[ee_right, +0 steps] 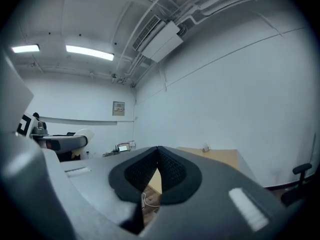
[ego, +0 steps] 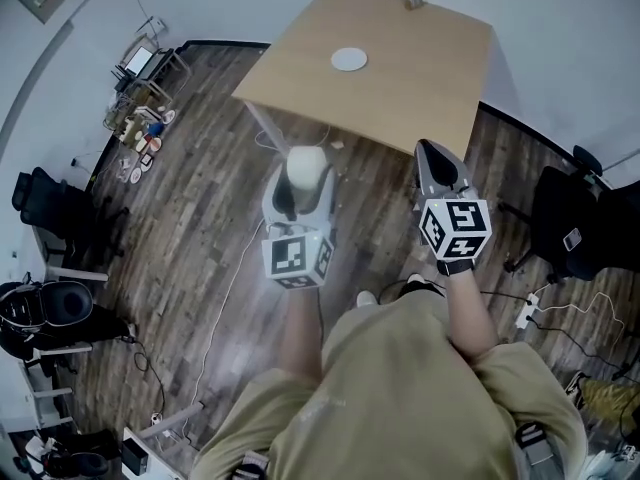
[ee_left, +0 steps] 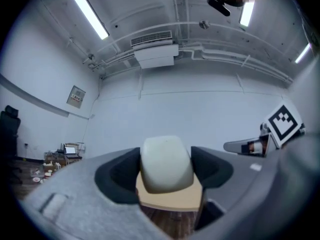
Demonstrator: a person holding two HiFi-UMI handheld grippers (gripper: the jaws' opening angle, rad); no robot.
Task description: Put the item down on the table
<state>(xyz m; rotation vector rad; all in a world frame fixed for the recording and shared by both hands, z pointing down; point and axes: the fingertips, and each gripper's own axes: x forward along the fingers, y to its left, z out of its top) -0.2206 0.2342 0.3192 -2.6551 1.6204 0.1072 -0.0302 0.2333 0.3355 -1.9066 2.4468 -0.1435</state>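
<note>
A rounded cream-white item (ee_left: 166,163) sits clamped between the black pads of my left gripper (ee_left: 166,168). In the head view the same item (ego: 306,165) pokes out of the left gripper (ego: 298,186), held over the floor just short of the wooden table (ego: 400,88). My right gripper (ego: 436,158) is shut with nothing in it, its pads (ee_right: 170,171) meeting at the tips, and it hovers near the table's near right edge. The right gripper (ee_right: 157,156) view shows the table (ee_right: 215,159) beyond its jaws.
A white round disc (ego: 349,59) lies on the table, and a small holder (ego: 413,1) stands at its far edge. Black chairs (ego: 580,218) stand at the right and another chair (ego: 45,203) at the left. Cables (ego: 225,298) run over the wooden floor. A cluttered shelf (ego: 140,118) stands far left.
</note>
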